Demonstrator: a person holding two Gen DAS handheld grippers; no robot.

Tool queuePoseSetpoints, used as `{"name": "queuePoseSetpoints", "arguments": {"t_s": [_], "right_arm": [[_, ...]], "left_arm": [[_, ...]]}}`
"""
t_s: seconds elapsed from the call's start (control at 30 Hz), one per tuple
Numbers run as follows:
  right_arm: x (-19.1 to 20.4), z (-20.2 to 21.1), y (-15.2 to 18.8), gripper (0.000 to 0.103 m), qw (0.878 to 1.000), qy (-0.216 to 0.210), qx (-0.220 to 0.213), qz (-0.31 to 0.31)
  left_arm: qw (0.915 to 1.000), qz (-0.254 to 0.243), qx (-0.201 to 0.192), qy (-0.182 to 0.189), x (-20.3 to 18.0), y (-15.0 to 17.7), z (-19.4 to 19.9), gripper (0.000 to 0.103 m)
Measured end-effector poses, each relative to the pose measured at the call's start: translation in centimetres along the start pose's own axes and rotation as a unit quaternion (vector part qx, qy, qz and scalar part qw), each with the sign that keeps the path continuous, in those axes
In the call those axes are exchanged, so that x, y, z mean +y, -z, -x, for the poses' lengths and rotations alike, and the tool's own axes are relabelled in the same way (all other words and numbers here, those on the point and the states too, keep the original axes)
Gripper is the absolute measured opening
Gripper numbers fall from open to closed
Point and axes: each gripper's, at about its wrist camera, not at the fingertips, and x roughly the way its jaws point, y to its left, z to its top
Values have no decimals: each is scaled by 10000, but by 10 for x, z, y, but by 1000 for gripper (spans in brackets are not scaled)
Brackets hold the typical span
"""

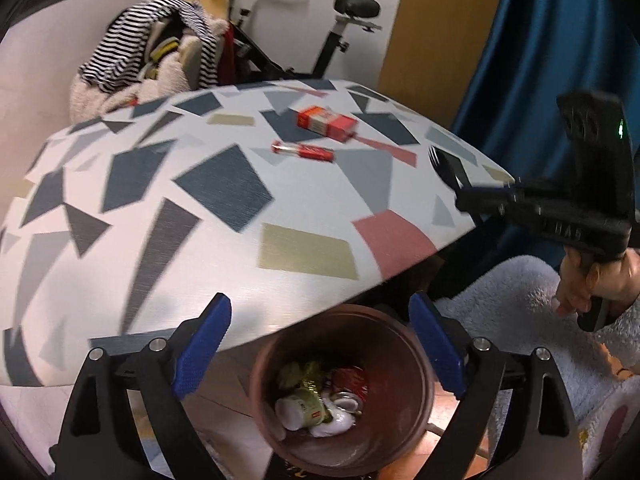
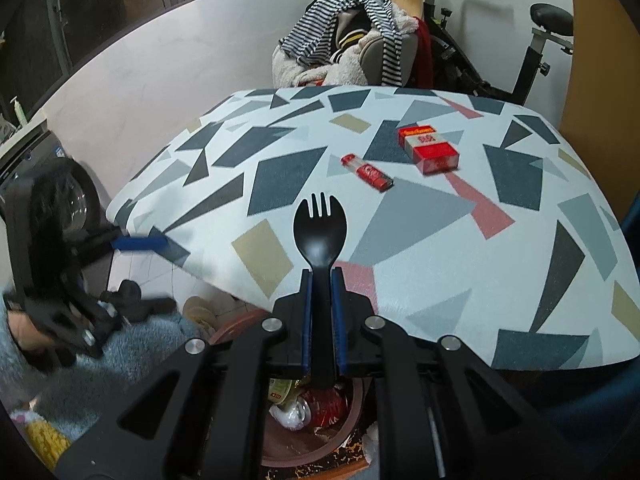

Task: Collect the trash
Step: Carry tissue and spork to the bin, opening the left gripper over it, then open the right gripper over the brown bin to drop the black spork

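Right gripper clamping spork

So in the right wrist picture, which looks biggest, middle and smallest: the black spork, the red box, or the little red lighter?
1. spork, though it is nearest the camera, held in the right gripper, so that is unsure.
2. red box.
3. red lighter, smallest.

Left gripper angled downward, jaws spread wide (nothing between them); right gripper jaws clamped together.
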Motion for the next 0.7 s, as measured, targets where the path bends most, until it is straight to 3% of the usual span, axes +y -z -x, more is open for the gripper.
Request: {"name": "queuePoseSetpoints", "arguments": {"t_s": [0.37, 0.7], "right_arm": [[28, -24, 20, 13, 9963, -312, 567, 563], [49, -49, 29, 13, 9894, -491, 1010, 919]], "left_arm": [[9993, 9, -247, -292, 18, 8, 37, 91], [9988, 37, -181, -461, 27, 19, 39, 92]]}}
